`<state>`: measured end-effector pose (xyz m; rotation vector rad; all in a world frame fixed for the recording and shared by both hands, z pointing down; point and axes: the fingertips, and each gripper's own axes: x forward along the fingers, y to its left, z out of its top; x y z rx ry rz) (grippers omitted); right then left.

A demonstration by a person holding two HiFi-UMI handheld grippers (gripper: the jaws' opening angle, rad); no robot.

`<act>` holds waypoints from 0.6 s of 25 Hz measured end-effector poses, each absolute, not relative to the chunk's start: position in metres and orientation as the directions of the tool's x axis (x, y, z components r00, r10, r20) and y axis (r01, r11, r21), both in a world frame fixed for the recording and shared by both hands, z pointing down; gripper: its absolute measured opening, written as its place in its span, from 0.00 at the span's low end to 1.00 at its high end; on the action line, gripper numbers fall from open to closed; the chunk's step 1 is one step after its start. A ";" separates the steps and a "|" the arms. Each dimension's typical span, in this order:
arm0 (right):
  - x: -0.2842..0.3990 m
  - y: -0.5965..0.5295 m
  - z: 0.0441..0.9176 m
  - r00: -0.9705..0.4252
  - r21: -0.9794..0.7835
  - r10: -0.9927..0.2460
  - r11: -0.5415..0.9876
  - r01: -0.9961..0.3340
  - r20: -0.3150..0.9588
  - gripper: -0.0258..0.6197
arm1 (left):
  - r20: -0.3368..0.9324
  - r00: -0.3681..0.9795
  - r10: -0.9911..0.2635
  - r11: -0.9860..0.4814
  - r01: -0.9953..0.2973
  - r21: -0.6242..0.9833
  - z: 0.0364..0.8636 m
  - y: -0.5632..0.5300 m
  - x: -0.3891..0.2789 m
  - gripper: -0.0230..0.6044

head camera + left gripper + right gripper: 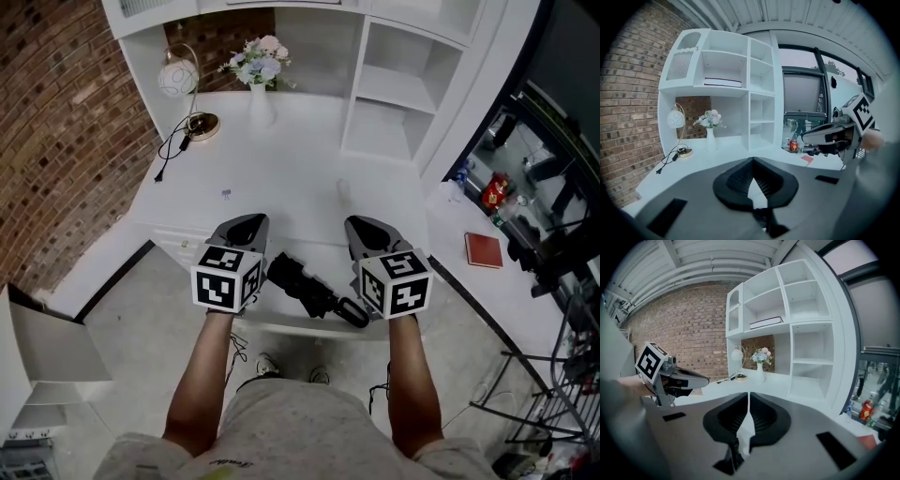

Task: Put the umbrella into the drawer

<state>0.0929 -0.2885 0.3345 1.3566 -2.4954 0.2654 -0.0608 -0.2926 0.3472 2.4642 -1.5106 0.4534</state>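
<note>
Black umbrella (309,289) lies aslant between left gripper (247,219) and right gripper (362,224), behind their tips, handle end nearer the right one. It appears to rest in the open drawer (281,327). Left jaws: together, nothing held. Right jaws: together, nothing held. Ahead of both: white desk (281,178), then vase (261,103) and lamp (178,80).

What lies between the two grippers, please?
The black umbrella lies slantwise between the left gripper and the right gripper; the head view shows it.
</note>
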 end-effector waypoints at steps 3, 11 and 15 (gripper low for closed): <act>0.091 -0.287 0.336 -0.520 -0.029 -0.787 0.542 -0.840 0.334 0.07 | 0.367 0.417 -0.831 -0.444 -0.896 0.012 0.346 -0.291 -0.062 0.03; 0.090 -0.282 0.339 -0.530 -0.033 -0.775 0.554 -0.832 0.346 0.07 | 0.371 0.423 -0.827 -0.454 -0.891 0.002 0.345 -0.286 -0.058 0.03; 0.089 -0.281 0.341 -0.527 -0.035 -0.774 0.551 -0.834 0.351 0.07 | 0.370 0.421 -0.829 -0.451 -0.893 0.006 0.345 -0.284 -0.061 0.03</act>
